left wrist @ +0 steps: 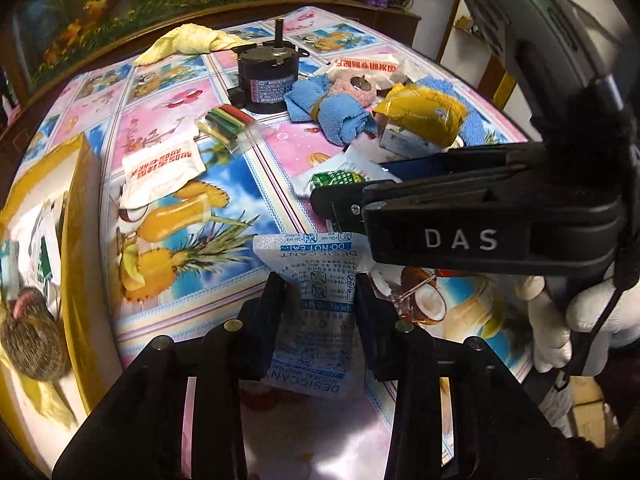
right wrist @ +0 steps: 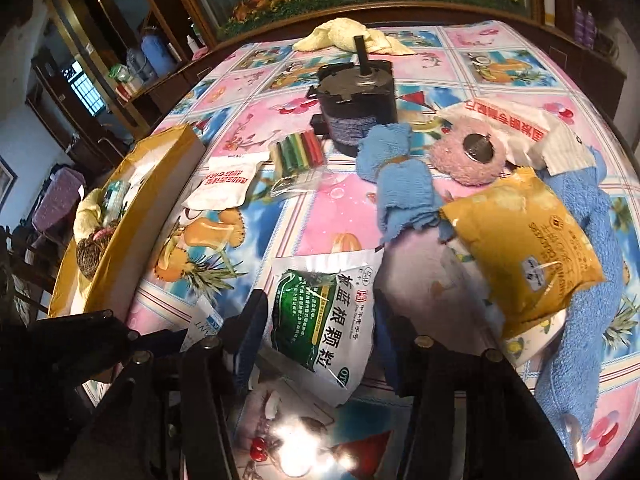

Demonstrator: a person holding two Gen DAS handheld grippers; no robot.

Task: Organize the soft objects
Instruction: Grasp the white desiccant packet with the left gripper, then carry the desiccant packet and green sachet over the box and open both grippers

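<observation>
In the left wrist view my left gripper (left wrist: pixel 320 284) is shut on a white desiccant packet (left wrist: pixel 312 312) with blue print, which bunches between the pads just above the fruit-print tablecloth (left wrist: pixel 224 184). The right gripper (left wrist: pixel 352 184) reaches in from the right, held by a white-gloved hand (left wrist: pixel 580 320). In the right wrist view my right gripper (right wrist: pixel 320 298) is open and straddles a green-and-white sachet (right wrist: pixel 324 320) that lies flat on the cloth. A corner of the desiccant packet (right wrist: pixel 204 324) shows at lower left.
A yellow cardboard box (left wrist: pixel 80 240) at the left holds a brown furry item (left wrist: pixel 28 332). Further back lie a black motor (right wrist: pixel 360 108), blue cloths (right wrist: pixel 400 176), a pink fluffy pad (right wrist: pixel 468 156), a yellow packet (right wrist: pixel 524 248), a red-print sachet (right wrist: pixel 224 184) and a blue towel (right wrist: pixel 580 300).
</observation>
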